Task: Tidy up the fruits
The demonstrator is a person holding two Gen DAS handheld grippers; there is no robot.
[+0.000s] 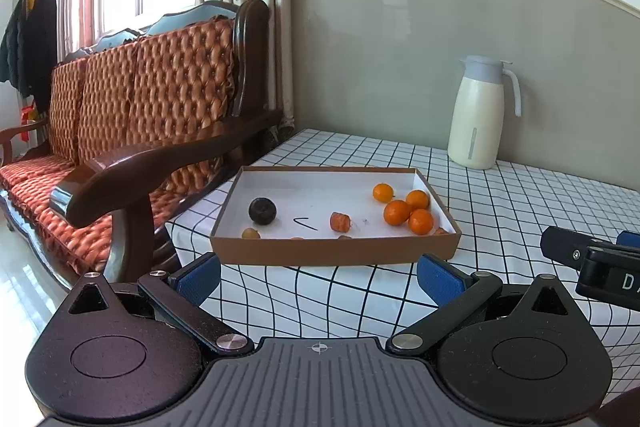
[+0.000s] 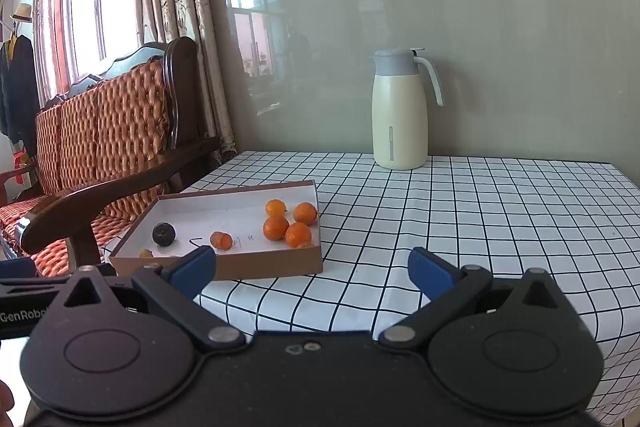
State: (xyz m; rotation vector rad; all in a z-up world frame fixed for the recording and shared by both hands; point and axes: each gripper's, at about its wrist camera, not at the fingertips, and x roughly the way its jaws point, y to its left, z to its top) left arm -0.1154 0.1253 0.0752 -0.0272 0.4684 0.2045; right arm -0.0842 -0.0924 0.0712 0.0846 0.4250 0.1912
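A shallow brown cardboard box (image 1: 336, 254) (image 2: 224, 269) with a white floor sits on the checked tablecloth. In it lie a group of small oranges (image 1: 404, 209) (image 2: 288, 223) at the right, a dark round fruit (image 1: 262, 211) (image 2: 163, 234) at the left, a small orange-red piece (image 1: 340, 221) (image 2: 221, 240) in the middle and small bits by the front wall. My left gripper (image 1: 320, 277) is open and empty, just in front of the box. My right gripper (image 2: 312, 269) is open and empty, in front of the box's right corner.
A cream thermos jug (image 1: 478, 115) (image 2: 400, 111) stands at the back of the table by the wall. A wooden sofa (image 1: 132, 131) (image 2: 100, 155) with orange cushions stands left of the table. The right gripper's body shows in the left wrist view (image 1: 596, 263).
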